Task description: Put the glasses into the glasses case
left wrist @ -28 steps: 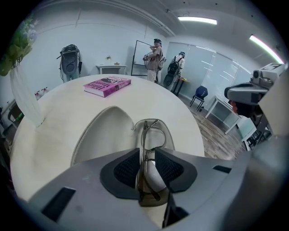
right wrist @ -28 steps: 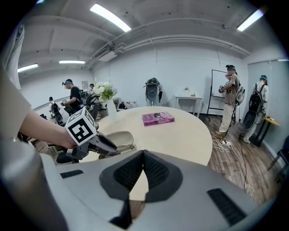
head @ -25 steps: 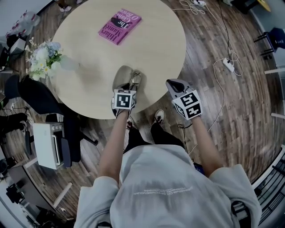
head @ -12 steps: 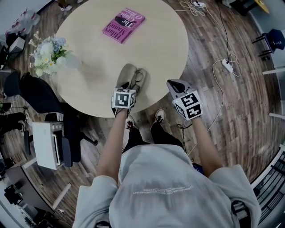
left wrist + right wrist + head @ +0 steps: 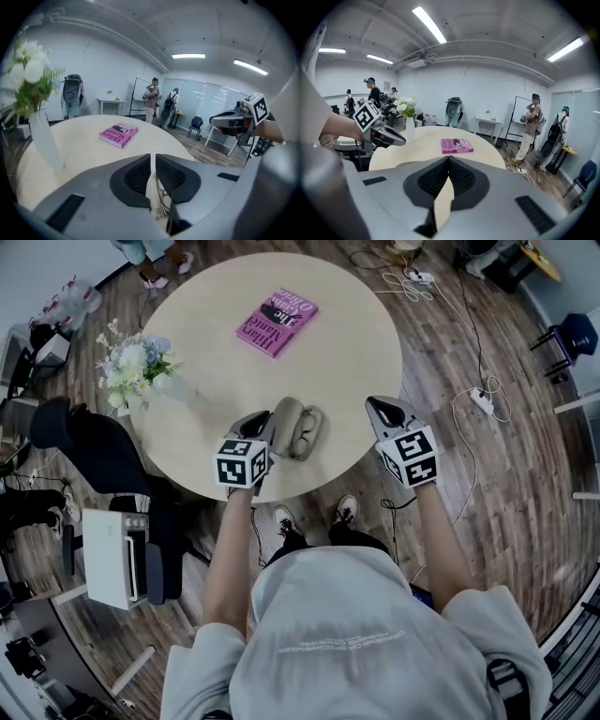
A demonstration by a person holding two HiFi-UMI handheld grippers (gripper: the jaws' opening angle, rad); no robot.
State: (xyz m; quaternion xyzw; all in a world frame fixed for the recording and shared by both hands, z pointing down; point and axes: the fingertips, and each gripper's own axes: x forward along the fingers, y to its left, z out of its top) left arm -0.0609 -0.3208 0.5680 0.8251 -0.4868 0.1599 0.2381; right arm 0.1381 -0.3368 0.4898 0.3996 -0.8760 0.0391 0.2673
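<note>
glasses (image 5: 307,432) lie on the table (image 5: 202,343) just right of the glasses case (image 5: 284,418), long axis pointing away; left hand-held gripper (image 5: 262,420), clenched empty, is nearer than the clenched right hand-held gripper (image 5: 383,410).

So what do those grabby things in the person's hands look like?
Both are grey plastic. The left gripper and right gripper each carry a white cube with black square markers. Their tongs have black ribbed pads. The person wears a light grey top with short sleeves and small pale lettering.
</note>
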